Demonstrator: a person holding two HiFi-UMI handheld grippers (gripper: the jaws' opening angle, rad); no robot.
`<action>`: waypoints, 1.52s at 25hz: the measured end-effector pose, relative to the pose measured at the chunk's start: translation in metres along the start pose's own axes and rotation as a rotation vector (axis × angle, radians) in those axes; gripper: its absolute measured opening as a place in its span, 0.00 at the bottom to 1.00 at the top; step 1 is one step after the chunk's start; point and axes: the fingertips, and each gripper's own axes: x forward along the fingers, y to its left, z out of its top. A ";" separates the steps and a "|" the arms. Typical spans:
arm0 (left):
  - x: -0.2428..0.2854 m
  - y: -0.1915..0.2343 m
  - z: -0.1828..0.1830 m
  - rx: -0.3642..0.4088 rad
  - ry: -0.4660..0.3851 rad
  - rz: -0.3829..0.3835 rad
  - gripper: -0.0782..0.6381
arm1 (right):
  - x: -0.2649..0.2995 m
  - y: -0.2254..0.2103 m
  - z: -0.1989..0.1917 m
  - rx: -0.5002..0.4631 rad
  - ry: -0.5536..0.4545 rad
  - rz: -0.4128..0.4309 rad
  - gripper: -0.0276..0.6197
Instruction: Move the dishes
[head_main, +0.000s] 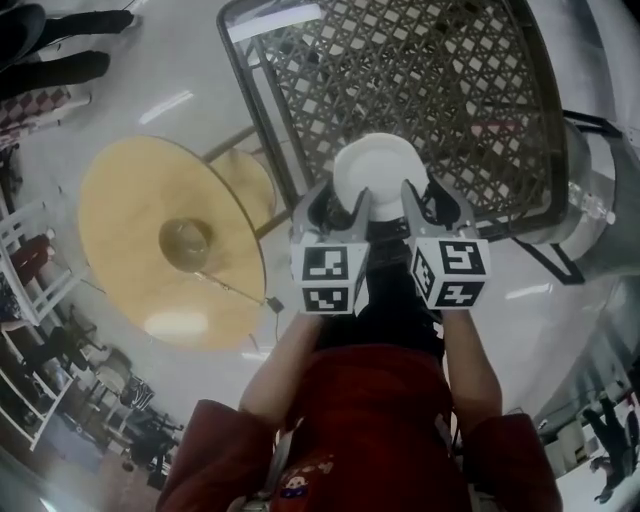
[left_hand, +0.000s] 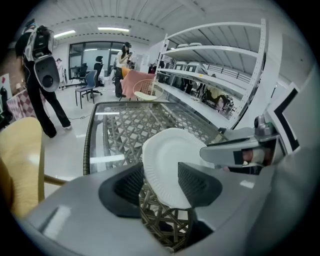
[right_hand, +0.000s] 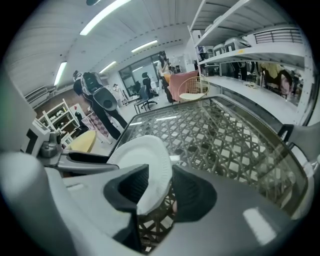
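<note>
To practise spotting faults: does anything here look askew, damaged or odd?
The white plate, gripped at opposite edges by the left gripper and right gripper over the lattice table, looks bent between the right gripper's jaws, as if flexing. Nothing looks spilled or broken.

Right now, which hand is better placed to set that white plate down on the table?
Left, slightly: the paper plate sits deeper in the left hand-held gripper, while the right hand-held gripper pinches just its rim. Both hold it over the glass-topped table, so it's close.
</note>
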 end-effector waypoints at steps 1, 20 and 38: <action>0.005 0.003 -0.003 -0.002 0.009 0.002 0.43 | 0.007 -0.001 -0.002 0.004 0.010 0.002 0.27; 0.053 0.014 -0.035 -0.005 0.092 0.062 0.44 | 0.052 -0.021 -0.040 0.011 0.092 -0.027 0.27; 0.045 0.017 -0.024 -0.030 0.046 0.066 0.48 | 0.043 -0.026 -0.024 0.014 0.044 -0.066 0.30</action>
